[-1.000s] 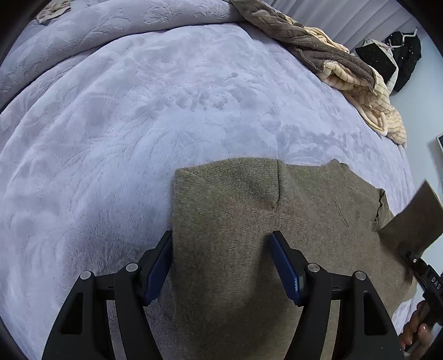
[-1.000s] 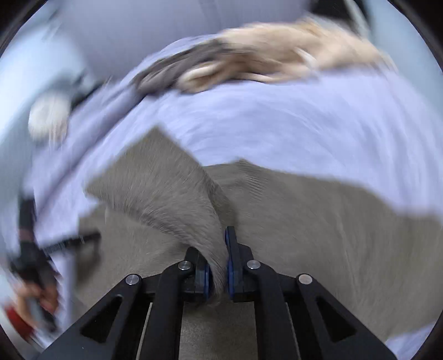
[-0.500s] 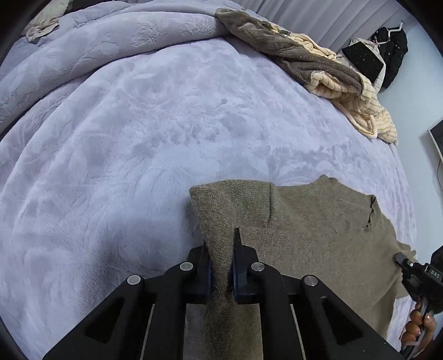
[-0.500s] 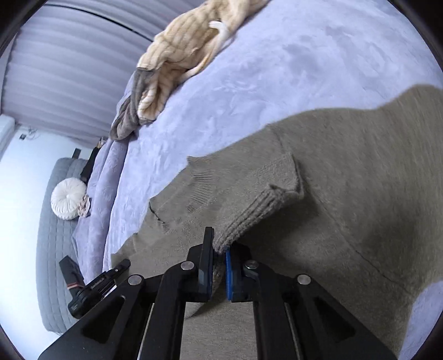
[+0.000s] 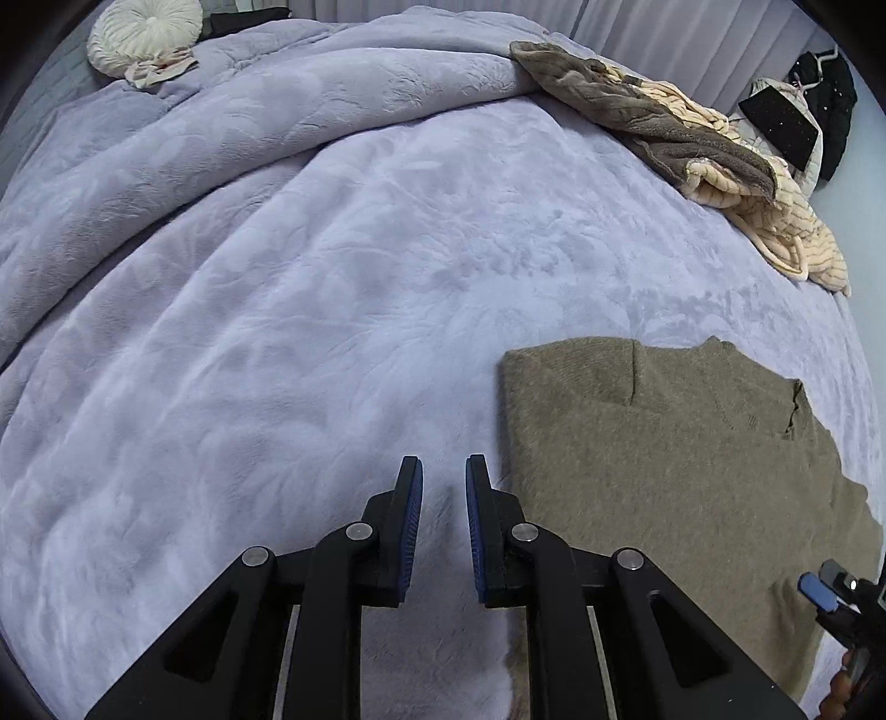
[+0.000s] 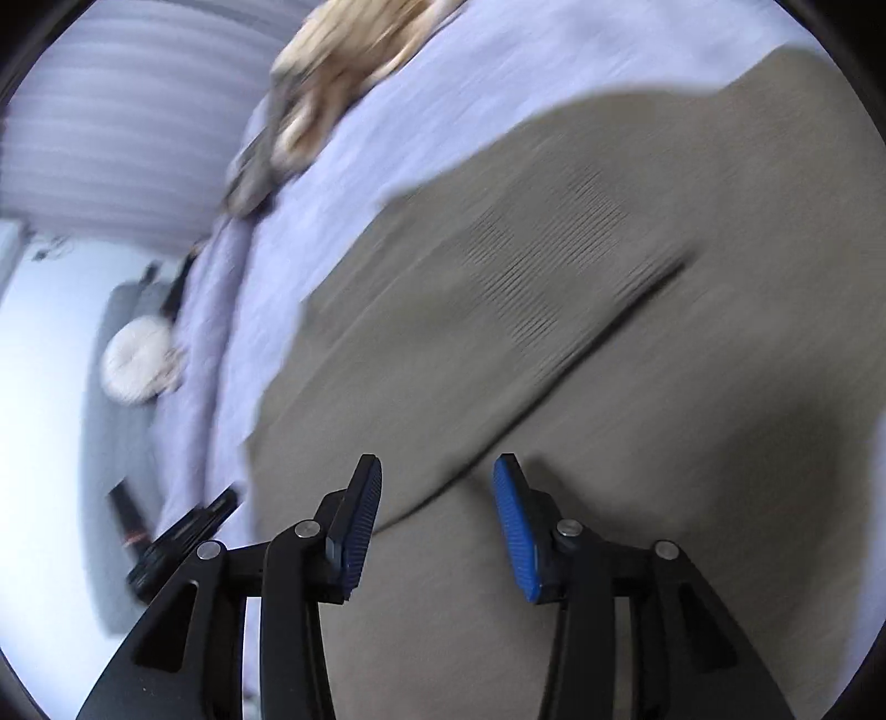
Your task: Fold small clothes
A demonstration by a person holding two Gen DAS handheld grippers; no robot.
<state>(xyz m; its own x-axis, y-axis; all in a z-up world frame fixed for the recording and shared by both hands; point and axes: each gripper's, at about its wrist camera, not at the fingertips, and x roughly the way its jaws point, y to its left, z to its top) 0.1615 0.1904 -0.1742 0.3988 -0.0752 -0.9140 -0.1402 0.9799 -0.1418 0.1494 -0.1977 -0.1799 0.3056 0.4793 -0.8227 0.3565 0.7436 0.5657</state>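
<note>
An olive-brown knit sweater (image 5: pixel 664 487) lies flat on the lavender bedspread (image 5: pixel 277 332), its near-left sleeve folded over the body. My left gripper (image 5: pixel 444 471) hovers above bare bedspread just left of the sweater's edge. Its jaws are opening, a narrow gap apart, with nothing between them. In the right wrist view the sweater (image 6: pixel 609 332) fills most of the blurred picture. My right gripper (image 6: pixel 437 471) hangs over it with jaws opening wide and no fabric pinched. That right gripper (image 5: pixel 830 592) also shows at the sweater's lower right corner, with fingertips of a hand below it.
A heap of brown and cream striped clothes (image 5: pixel 692 149) lies at the bed's far right. A bunched fold of the duvet (image 5: pixel 221 111) runs along the far left, with a round white cushion (image 5: pixel 147 30) behind it. Dark garments (image 5: pixel 819 94) hang by the wall.
The left gripper let go of the sweater's left edge and moved left and up off it. The right gripper released the sleeve cuff, opened and swung low over the sweater.
</note>
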